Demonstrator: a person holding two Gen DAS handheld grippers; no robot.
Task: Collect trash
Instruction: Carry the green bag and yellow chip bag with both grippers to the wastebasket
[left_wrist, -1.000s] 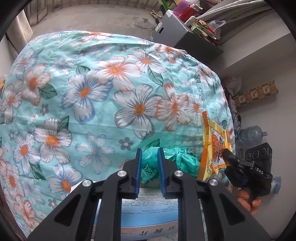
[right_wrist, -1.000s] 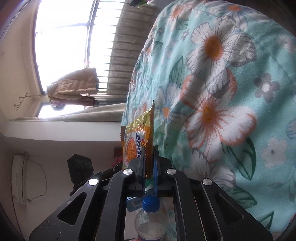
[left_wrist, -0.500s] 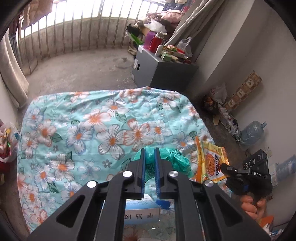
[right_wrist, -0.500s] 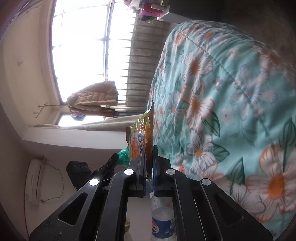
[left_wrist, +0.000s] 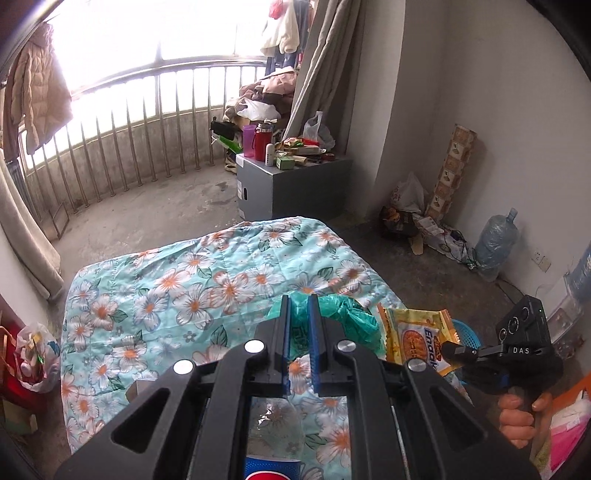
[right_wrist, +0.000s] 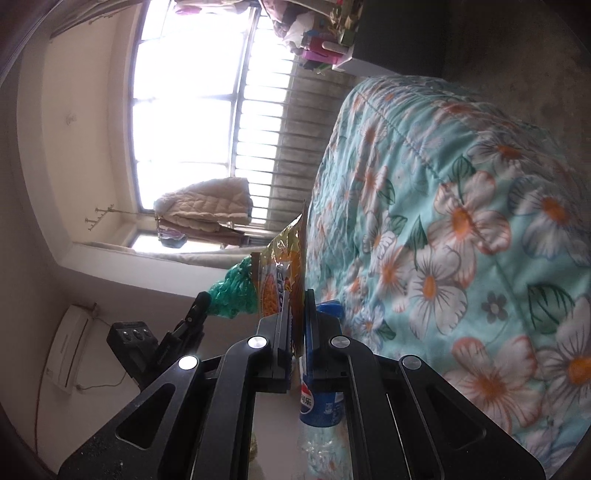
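Note:
My left gripper (left_wrist: 298, 300) is shut on a crumpled green plastic bag (left_wrist: 349, 318), lifted above the floral quilt (left_wrist: 177, 295). To its right, my right gripper (left_wrist: 448, 349), held by a hand (left_wrist: 517, 417), is shut on a yellow snack wrapper (left_wrist: 417, 338). In the right wrist view the wrapper (right_wrist: 282, 269) stands edge-on between the pads of the right gripper (right_wrist: 297, 299), with the green bag (right_wrist: 232, 291) and the left gripper (right_wrist: 201, 298) just beyond. A clear Pepsi bottle (right_wrist: 320, 402) with a blue cap lies on the quilt (right_wrist: 461, 221) under both grippers.
A grey cabinet (left_wrist: 295, 188) crowded with cups and packets stands past the quilt, near the balcony railing (left_wrist: 129, 122). A blue basket (left_wrist: 468, 336) sits on the floor behind the wrapper. A large water jug (left_wrist: 495, 243) and bags lie along the right wall. A filled plastic bag (left_wrist: 33, 354) sits at the left.
Both grippers have pulled up and back from the quilt, carrying the green bag and the wrapper. The left view has tipped up onto the room, and the Pepsi bottle now lies below.

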